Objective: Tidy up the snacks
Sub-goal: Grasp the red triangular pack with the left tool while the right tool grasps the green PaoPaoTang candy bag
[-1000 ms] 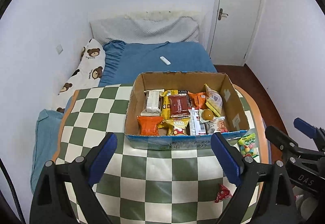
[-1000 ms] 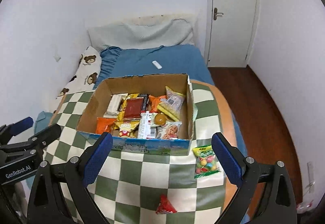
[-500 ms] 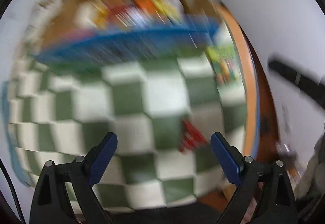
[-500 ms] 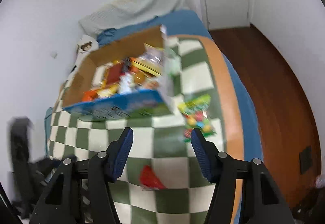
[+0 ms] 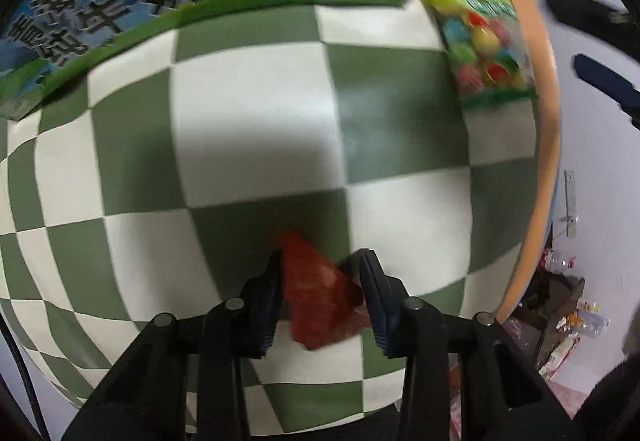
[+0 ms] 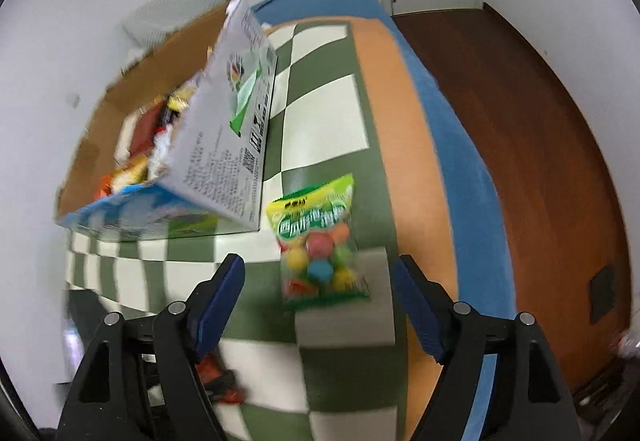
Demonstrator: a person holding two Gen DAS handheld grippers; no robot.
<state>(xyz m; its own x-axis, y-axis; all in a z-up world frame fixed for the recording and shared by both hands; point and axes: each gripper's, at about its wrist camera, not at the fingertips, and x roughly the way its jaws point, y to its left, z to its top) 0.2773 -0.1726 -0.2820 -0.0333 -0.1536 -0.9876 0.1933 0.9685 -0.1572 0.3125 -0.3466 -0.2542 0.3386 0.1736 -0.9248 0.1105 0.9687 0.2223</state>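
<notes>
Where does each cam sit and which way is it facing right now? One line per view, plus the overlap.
Left wrist: on the left gripper, facing straight down at the checkered tablecloth; its fingers are shut on the red packet.
Right wrist: on the right gripper, tilted steeply down toward the candy bag and snack box; its jaws are opening, nothing gripped.
Shared: candy bag, box, tablecloth, red packet.

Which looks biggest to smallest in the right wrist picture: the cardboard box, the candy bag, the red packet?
1. cardboard box
2. candy bag
3. red packet, mostly hidden behind the right claw's arm, so its real size is unsure.
</notes>
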